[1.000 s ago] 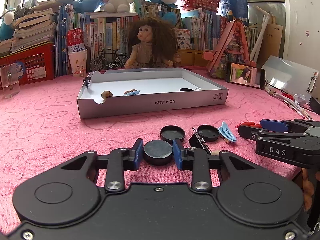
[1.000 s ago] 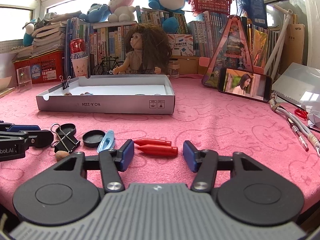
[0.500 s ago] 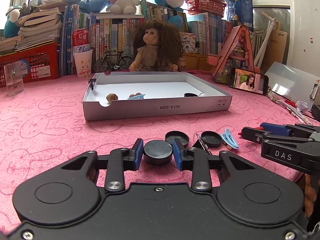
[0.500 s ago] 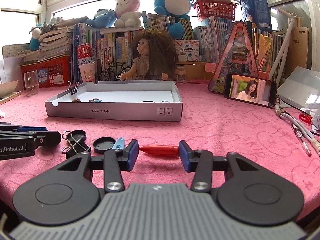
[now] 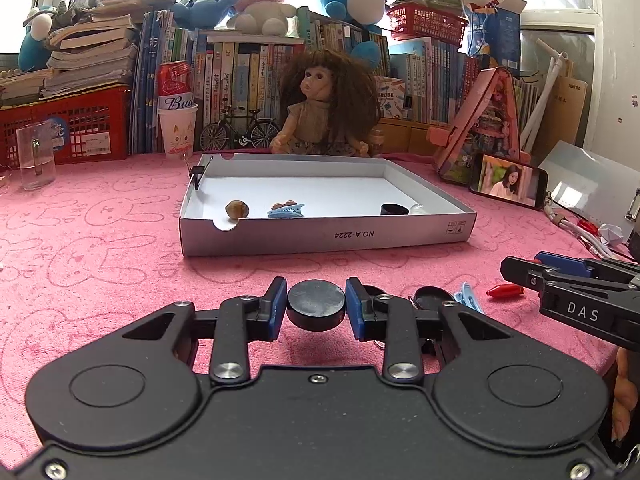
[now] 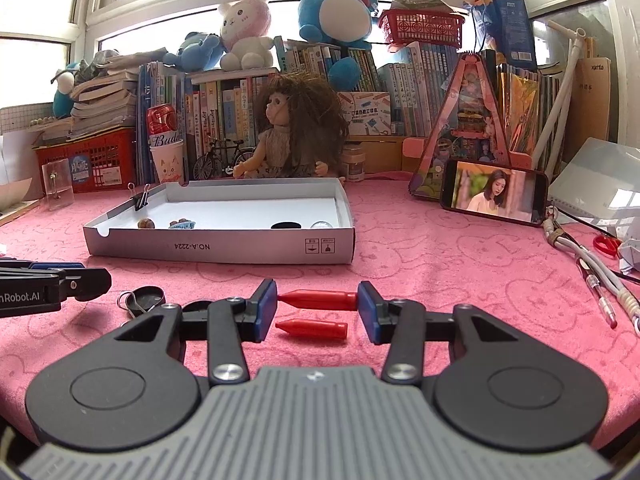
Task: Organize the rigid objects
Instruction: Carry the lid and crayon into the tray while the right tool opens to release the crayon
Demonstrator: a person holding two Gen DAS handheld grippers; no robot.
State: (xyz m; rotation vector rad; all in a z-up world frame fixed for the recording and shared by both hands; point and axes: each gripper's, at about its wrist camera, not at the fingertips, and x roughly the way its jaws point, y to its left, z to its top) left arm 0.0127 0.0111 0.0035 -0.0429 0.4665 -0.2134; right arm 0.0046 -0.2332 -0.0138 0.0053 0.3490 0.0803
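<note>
My left gripper (image 5: 316,301) is shut on a round black cap (image 5: 316,307), which hangs just above the pink cloth with its shadow below. My right gripper (image 6: 317,303) is shut on a red pen cap (image 6: 316,300), gripped end to end between the blue pads. A second red cap (image 6: 312,329) lies on the cloth just under it. Ahead stands a shallow white box (image 5: 320,236) holding a nut (image 5: 237,209), a blue clip (image 5: 286,211) and a black cap (image 5: 394,209). A binder clip (image 5: 197,172) is clipped to the box's left wall.
Loose on the cloth lie black caps (image 5: 434,296), a light blue clip (image 5: 468,300) and a binder clip (image 6: 132,302). A doll (image 5: 320,104), books and baskets line the back. A phone (image 6: 494,196), cables (image 6: 592,268) and scissors (image 6: 606,245) are at the right.
My right gripper's jaws have closed from wide open onto the upper red cap. The left gripper keeps its hold on the black cap, barely shifted.
</note>
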